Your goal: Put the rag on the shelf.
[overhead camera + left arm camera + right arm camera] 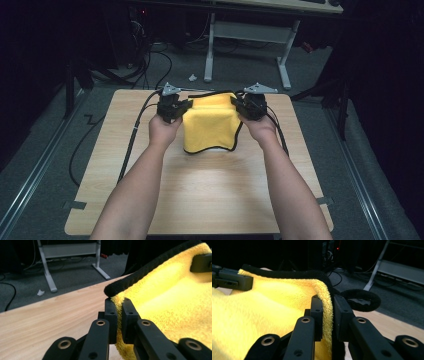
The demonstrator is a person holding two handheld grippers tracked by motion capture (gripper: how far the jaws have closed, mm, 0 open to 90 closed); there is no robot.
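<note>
At the centre of the high view, you hold the yellow microfibre cloth (210, 125) by its far corners, left gripper (172, 111) and right gripper (248, 106) each clamped on its black-trimmed edge, its near edge seemingly touching the wooden table (210, 200). You look mid-fold or mid-spread; next, lower evenly and keep the far edge taut.

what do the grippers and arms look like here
Both grippers, left gripper and right gripper, are black, each topped by a grey three-cornered plate. The jaws are flat black blocks on linked bars with brass-coloured pivot rings. A black cable trails from each. The forearms are bare, no sleeves.
</note>
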